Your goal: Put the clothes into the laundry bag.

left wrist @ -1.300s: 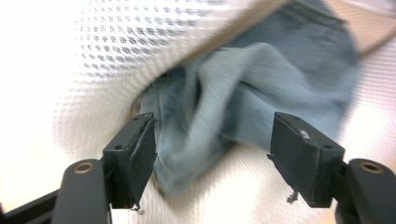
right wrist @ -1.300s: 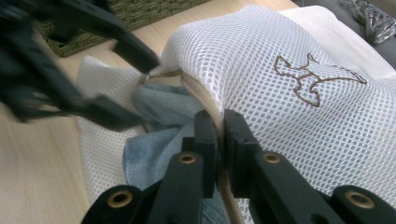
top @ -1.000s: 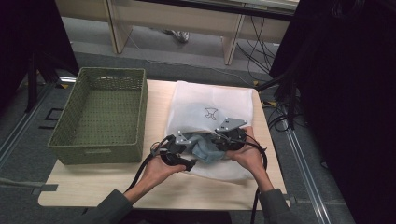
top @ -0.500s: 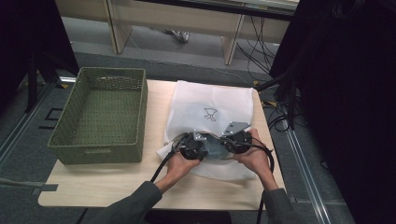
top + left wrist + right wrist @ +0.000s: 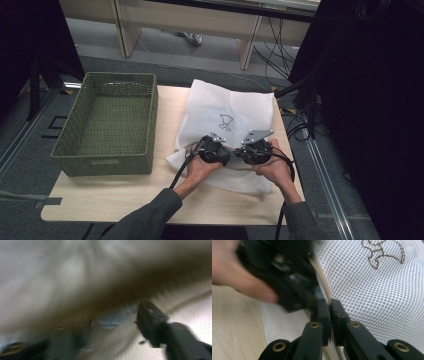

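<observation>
A white mesh bag [image 5: 230, 107] with a small embroidered emblem lies on the wooden table [image 5: 110, 200]. My right gripper [image 5: 238, 154] is at the bag's near edge, and in the right gripper view it [image 5: 329, 312] is shut on the bag's beige cord [image 5: 322, 277]. My left gripper [image 5: 228, 158] sits tip to tip against it from the left, a blurred black body [image 5: 287, 282]. The left gripper view is blurred: the left gripper [image 5: 110, 322] has its jaws apart, just opening, with a fold of blue cloth [image 5: 112, 317] between them and mesh around it.
A green woven basket [image 5: 150, 125] stands on the left part of the table. Cables trail from both grippers over the front edge. Desk legs and loose cables lie on the floor beyond the table, and dark equipment stands at the right.
My left hand has moved right along the bag's near edge until its gripper meets the right gripper. The right hand has stayed where it was, on the bag.
</observation>
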Demonstrator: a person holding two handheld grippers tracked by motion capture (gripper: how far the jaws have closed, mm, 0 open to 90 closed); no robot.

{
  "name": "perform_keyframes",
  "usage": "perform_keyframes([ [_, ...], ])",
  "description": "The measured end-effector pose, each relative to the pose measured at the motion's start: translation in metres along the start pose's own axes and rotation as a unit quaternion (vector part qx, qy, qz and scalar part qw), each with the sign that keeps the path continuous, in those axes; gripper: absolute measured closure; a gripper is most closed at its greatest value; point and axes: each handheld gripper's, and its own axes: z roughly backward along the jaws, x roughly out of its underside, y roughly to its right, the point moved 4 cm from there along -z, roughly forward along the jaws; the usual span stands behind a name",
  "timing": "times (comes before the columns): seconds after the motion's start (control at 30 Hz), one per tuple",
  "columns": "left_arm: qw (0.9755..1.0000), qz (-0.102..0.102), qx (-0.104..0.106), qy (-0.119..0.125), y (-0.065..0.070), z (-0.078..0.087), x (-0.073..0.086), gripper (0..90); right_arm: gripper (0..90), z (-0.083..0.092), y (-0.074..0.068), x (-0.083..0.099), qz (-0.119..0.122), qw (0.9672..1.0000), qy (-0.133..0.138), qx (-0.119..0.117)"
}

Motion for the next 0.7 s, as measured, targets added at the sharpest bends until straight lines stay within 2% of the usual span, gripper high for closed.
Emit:
perform_keyframes([
  [0.03,1.0,-0.006,-0.001,-0.005,0.0,0.006,0.002,35.7,87.3,-0.002,-0.001,0.001,-0.008,1.0,0.0,-0.002],
  [0.1,0.9993,-0.034,-0.011,-0.014,-0.003,0.026,0.005,31.0,86.8,-0.003,0.0,0.001,-0.001,1.0,-0.001,0.003],
  [0.17,0.9982,-0.051,-0.028,-0.013,-0.011,0.047,0.009,28.9,86.2,-0.004,0.0,0.001,-0.004,1.0,-0.005,0.006],
  [0.2,0.9976,-0.053,-0.04,-0.016,-0.015,0.056,0.011,28.9,86.1,-0.004,-0.002,0.001,-0.01,0.9999,-0.005,0.004],
  [0.23,0.9971,-0.057,-0.048,-0.018,-0.021,0.064,0.012,28.2,86.1,-0.004,-0.001,0.0,0.0,1.0,-0.004,0.008],
  [0.27,0.9965,-0.06,-0.054,-0.024,-0.029,0.07,0.015,27.2,86.1,-0.005,-0.002,0.0,-0.003,1.0,-0.003,0.003],
  [0.3,0.9969,-0.047,-0.055,-0.032,-0.033,0.07,0.019,27.5,86.1,-0.004,-0.002,0.0,-0.004,1.0,-0.003,0.001],
  [0.33,0.9969,-0.036,-0.054,-0.043,-0.037,0.07,0.022,26.5,86.1,-0.005,-0.002,0.0,-0.002,1.0,-0.004,-0.004],
  [0.4,0.9976,-0.026,-0.041,-0.048,-0.042,0.061,0.025,25.3,86.1,-0.006,-0.002,-0.001,0.002,1.0,-0.004,-0.007],
  [0.43,0.9976,-0.025,-0.041,-0.05,-0.042,0.056,0.026,25.6,86.2,-0.006,-0.002,-0.001,0.003,1.0,-0.005,0.004],
  [0.5,0.9984,-0.017,-0.026,-0.048,-0.04,0.044,0.027,28.8,86.2,-0.005,-0.003,-0.001,0.002,1.0,-0.005,0.001],
  [0.53,0.9985,-0.002,-0.012,-0.053,-0.036,0.035,0.028,29.9,86.2,-0.005,-0.003,-0.001,0.003,1.0,-0.005,0.001],
  [0.6,0.9984,0.004,0.007,-0.056,-0.031,0.021,0.025,31.1,86.3,-0.005,-0.002,-0.001,0.002,1.0,-0.004,-0.001],
  [0.63,0.9987,0.006,0.021,-0.046,-0.026,0.015,0.024,34.5,86.4,-0.005,-0.002,-0.001,0.001,1.0,-0.003,-0.003],
  [0.7,0.9982,-0.017,0.028,-0.05,-0.015,0.009,0.021,31.1,86.4,-0.004,-0.002,-0.001,-0.001,1.0,-0.004,0.001],
])
